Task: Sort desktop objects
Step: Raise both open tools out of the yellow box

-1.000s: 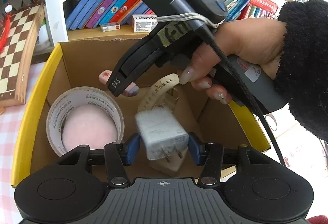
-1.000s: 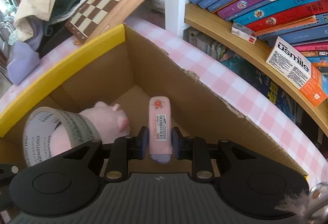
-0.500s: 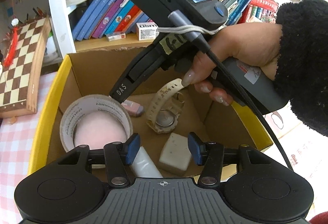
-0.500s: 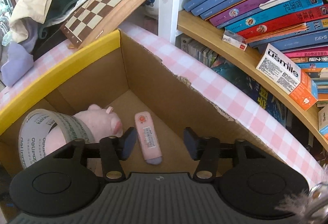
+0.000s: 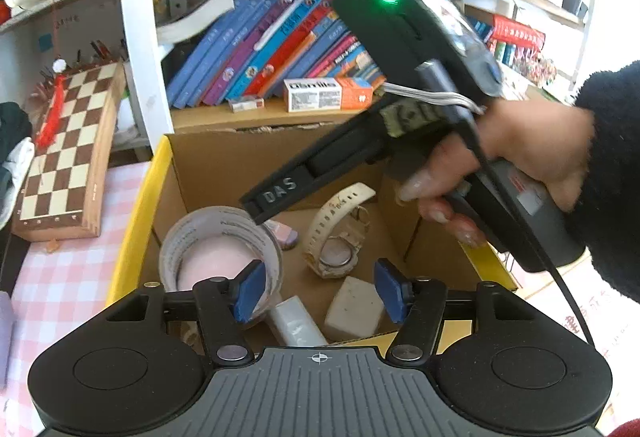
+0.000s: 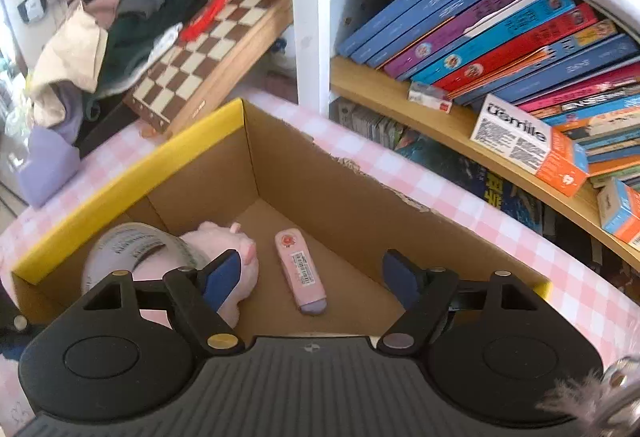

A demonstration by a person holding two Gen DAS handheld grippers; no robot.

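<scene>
Both grippers hang wide and empty, jaws just having opened: left gripper [image 5: 318, 291] above the charger [image 5: 354, 307], right gripper [image 6: 310, 275] above the pink eraser [image 6: 300, 273] at six o'clock in the cardboard box [image 6: 132, 181]. Lifting carelessly, either could snag the tape roll [image 5: 224, 233] at nine o'clock.

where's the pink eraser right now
In the right wrist view the pink eraser lies flat on the cardboard box floor, just right of the pink plush pig.
</scene>
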